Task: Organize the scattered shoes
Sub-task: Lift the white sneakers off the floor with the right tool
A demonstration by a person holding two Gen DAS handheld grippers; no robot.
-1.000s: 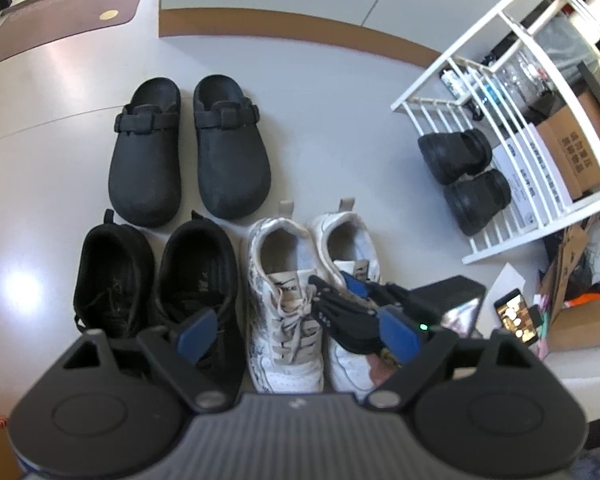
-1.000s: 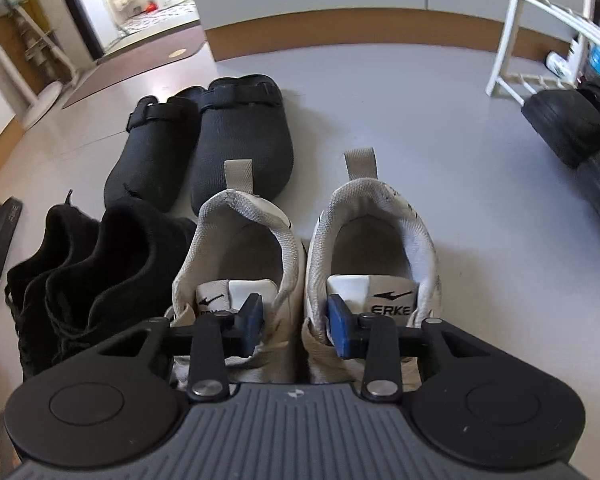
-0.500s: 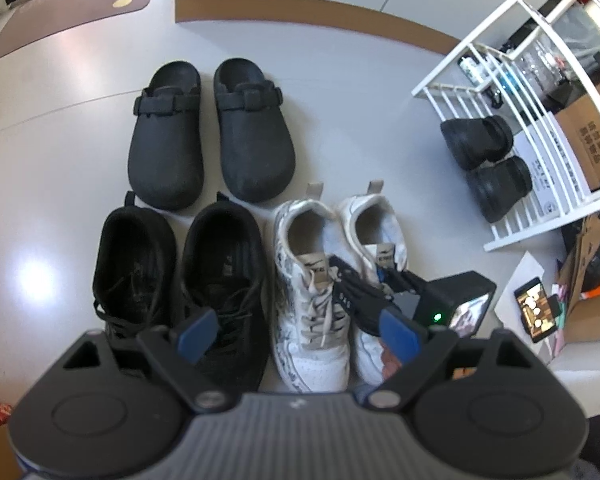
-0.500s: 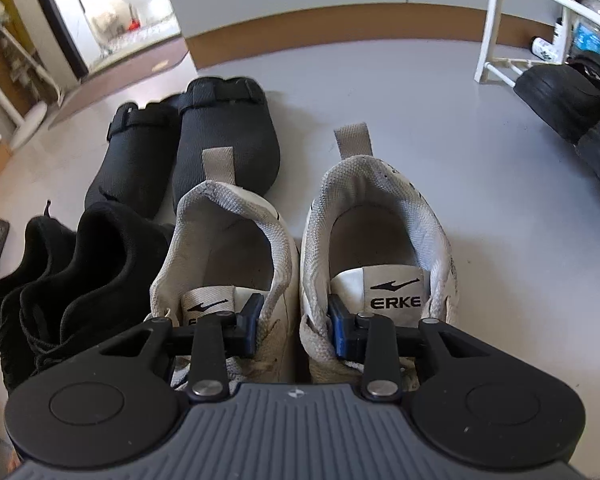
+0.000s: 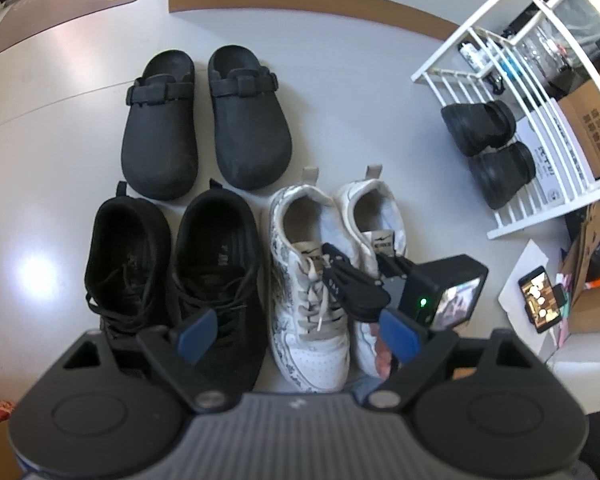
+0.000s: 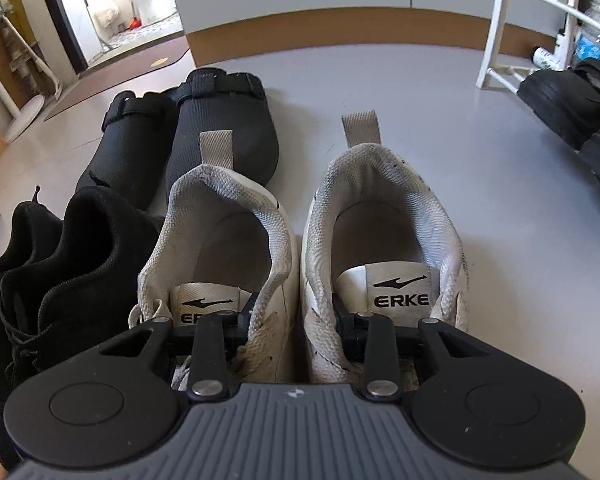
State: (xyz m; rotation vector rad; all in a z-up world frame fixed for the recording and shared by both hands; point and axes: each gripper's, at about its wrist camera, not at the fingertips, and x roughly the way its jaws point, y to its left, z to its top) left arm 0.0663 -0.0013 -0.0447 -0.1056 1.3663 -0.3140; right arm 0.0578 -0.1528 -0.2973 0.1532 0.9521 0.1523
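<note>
- Three pairs of shoes sit lined up on the pale grey floor (image 5: 340, 92): black strapped clogs (image 5: 204, 120) at the back, black lace-up sneakers (image 5: 172, 264) in front of them on the left, and white lace-up ERKE sneakers (image 5: 332, 264) just beside those on the right.
- And look at the right hand-held gripper (image 6: 292, 320): one finger is down inside each white sneaker, pinching their two touching inner walls together. Both soles are on the floor, heels pointing away towards the wall.
- The left hand-held gripper (image 5: 300, 330) hovers above the front row, blue pads spread wide, nothing between them.
- From up there, the right hand-held gripper shows as a black body with a green light, sitting over the tongues of the white pair.
- Off to the right, a white wire rack (image 5: 540, 80) has a fourth pair, chunky black shoes (image 5: 488, 144), on its bottom shelf.
- A lit phone (image 5: 540, 300) lies on paper near a cardboard box.
</note>
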